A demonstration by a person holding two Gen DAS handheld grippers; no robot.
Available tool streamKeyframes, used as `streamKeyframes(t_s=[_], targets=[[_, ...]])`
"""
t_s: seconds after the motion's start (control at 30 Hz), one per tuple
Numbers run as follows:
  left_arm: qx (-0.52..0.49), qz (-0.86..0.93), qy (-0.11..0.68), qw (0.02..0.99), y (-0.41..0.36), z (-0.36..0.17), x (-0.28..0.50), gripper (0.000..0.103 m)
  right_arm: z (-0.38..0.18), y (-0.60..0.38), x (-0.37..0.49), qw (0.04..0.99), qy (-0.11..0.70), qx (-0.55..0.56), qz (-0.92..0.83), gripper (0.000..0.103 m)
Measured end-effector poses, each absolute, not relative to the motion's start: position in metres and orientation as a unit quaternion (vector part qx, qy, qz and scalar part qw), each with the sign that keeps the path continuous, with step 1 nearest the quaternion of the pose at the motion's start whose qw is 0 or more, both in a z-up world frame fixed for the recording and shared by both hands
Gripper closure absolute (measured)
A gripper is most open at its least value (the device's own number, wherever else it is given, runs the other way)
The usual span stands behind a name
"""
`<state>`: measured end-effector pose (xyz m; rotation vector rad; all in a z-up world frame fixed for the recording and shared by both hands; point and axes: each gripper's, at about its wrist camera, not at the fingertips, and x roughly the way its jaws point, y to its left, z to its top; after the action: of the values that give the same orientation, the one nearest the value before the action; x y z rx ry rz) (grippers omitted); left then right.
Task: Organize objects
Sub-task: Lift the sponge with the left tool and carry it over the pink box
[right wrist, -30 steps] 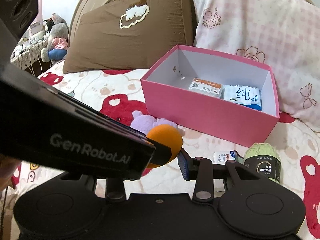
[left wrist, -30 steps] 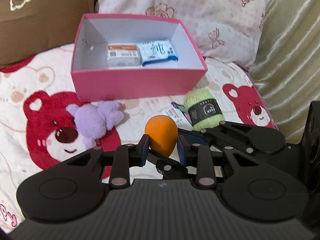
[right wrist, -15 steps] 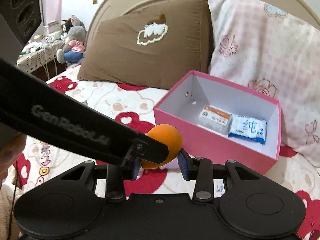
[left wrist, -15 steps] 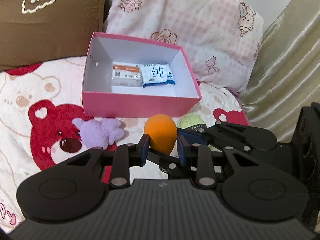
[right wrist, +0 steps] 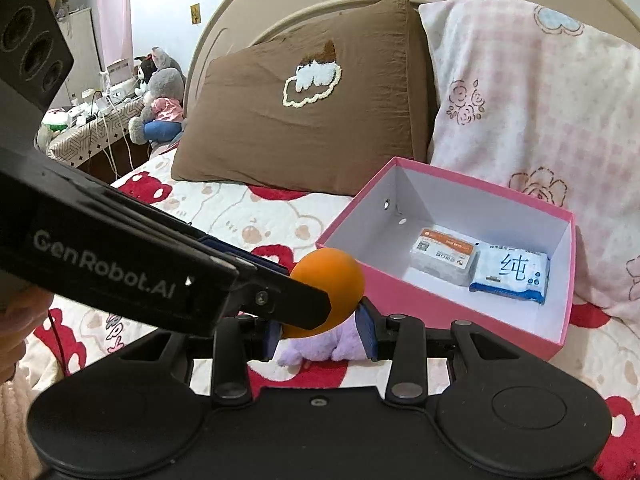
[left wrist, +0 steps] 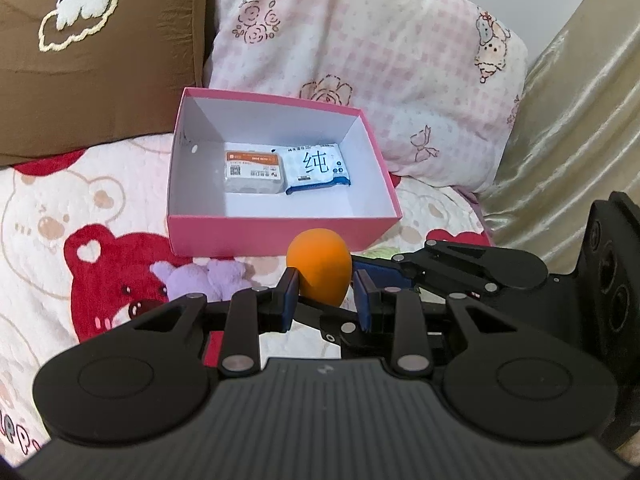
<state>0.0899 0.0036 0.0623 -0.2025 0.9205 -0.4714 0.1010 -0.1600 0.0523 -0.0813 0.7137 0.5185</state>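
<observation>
left hand-held gripper (left wrist: 322,292): jaws drawn narrow, both blue pads pressed on the orange egg-shaped ball (left wrist: 319,266), which it holds clear of the bed.
right hand-held gripper (right wrist: 320,330): also narrow; in its own view the ball sits between its blue pads, and its finger reaches in beside the ball in the left view, so both seem to share the grip, though i cannot tell how firmly this one presses.
where the ball is: in the air just before the near wall of the pink box (left wrist: 280,236), not yet over the opening.
done so far: two packets lie side by side on the box floor, an orange-labelled pack (left wrist: 253,171) and a blue-and-white wipes pack (left wrist: 318,168).
left to do: by my judgement the ball goes in next; the purple plush toy (left wrist: 204,280) lies on the bedspread (left wrist: 60,208) outside the box, and other loose things may be hidden behind the grippers.
materials: ball matte, smooth, probably soft foam; box stiff card, pink outside and white inside; packs glossy film; plush fuzzy and limp; bedspread fleecy with red bear print.
surroundings: brown pillow (right wrist: 312,120) and pink checked pillow (left wrist: 360,60) stand behind the box.
</observation>
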Motion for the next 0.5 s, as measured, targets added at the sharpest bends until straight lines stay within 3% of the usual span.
streamKeyframes(t_s=[0.5], targets=[[-0.126,-0.246,0.446,0.852,-0.01,0.077,0.138,0.074,0.069,-0.191,0.146,0.893,0.379,0.027,0.242,0.059]])
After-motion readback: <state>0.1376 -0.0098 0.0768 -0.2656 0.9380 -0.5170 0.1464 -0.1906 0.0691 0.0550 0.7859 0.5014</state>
